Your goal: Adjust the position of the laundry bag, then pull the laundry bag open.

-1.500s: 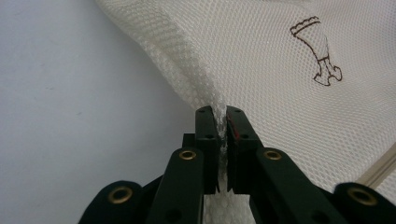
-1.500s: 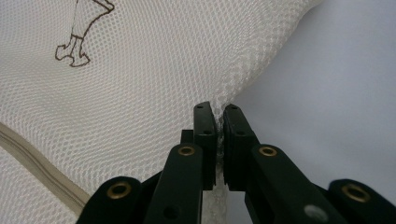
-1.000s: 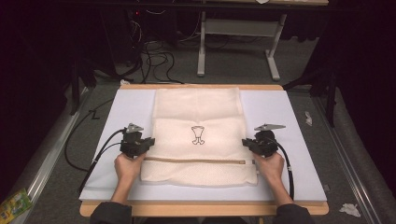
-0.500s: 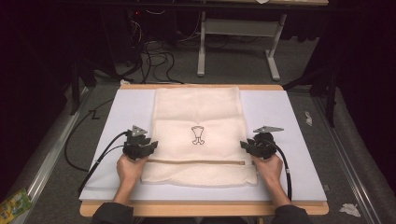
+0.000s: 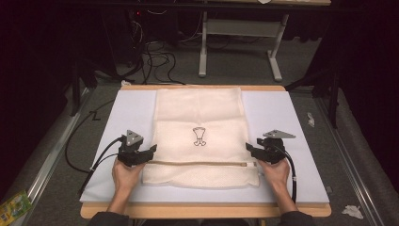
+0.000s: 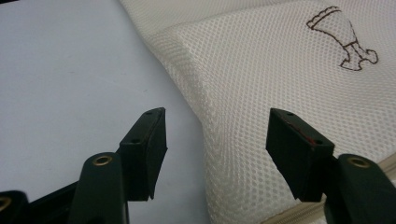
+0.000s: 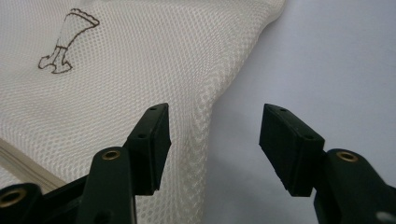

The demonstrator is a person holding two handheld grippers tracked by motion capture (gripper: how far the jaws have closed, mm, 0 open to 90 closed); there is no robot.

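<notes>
Nearest the person, two forearms come in over the front edge of the wooden table [image 5: 202, 210], which carries a pale lilac-white mat [image 5: 122, 117]. The left hand [image 5: 126, 173] holds the black two-jaw left gripper [image 5: 151, 151] at the left side of a cream mesh laundry bag [image 5: 200, 117], and the right hand [image 5: 275, 172] holds the black two-jaw right gripper [image 5: 249, 146] at the bag's right side. Both grippers have just been opening, and their jaws now stand wide apart with nothing clamped. In the left gripper view the bag's left edge [image 6: 243, 154] lies between the parted jaws without being pressed; in the right gripper view the bag's right edge [image 7: 205, 140] lies likewise between the jaws, loose. A tan zipper strip [image 5: 202, 163] runs across the bag between the two grippers. The bag lies flat in the middle of the mat, folded over itself, with a small brown outline emblem [image 5: 199, 136] on the top layer. Beyond the table are dark cables [image 5: 150, 56] on the grey floor and a grey metal frame [image 5: 240, 42].
</notes>
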